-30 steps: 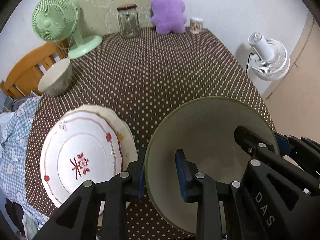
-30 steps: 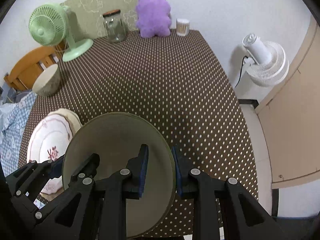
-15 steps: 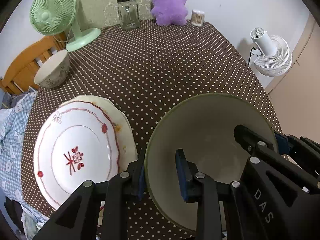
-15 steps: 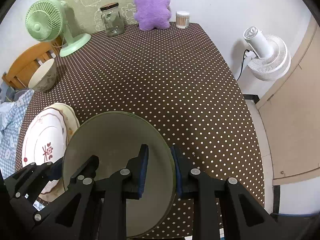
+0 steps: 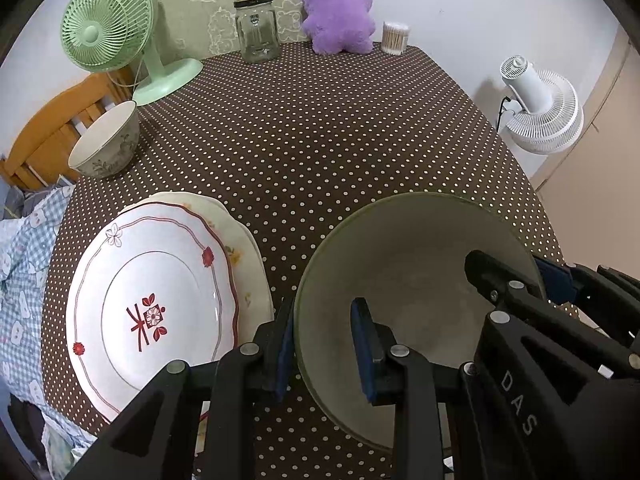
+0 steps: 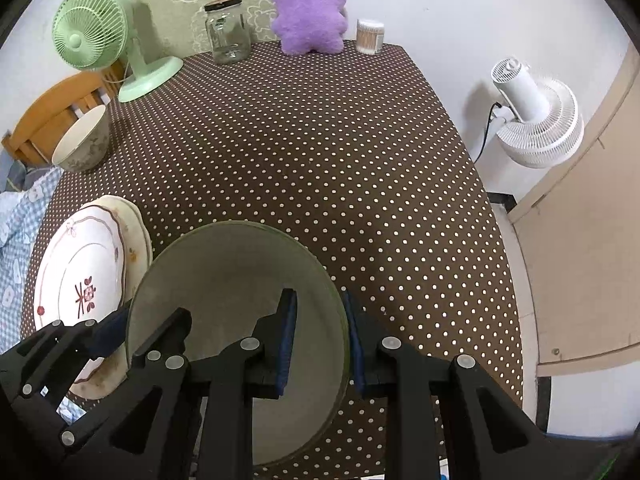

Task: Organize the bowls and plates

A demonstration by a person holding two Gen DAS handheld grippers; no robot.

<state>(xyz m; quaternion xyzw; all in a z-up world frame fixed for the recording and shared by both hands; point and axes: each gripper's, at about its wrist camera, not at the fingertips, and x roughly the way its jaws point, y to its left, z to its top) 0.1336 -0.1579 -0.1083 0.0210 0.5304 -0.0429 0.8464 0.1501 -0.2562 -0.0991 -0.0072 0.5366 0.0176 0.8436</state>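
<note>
On the dotted table, by its near edge, we clamp the left gripper on the green bowl; the right gripper, jaws just easing apart, seemingly straddles its rim, gripper bodies hiding its near side.

A brown polka-dot table seen from above. Nearest the camera, a large green bowl sits between two black grippers. The right gripper straddles the bowl's right rim, its blue pads having just eased apart, with a clear gap at the inner pad. The left gripper reaches the bowl's left rim. Left of the bowl lie stacked plates. Beyond those plates a small cream bowl sits at the table's edge.
</note>
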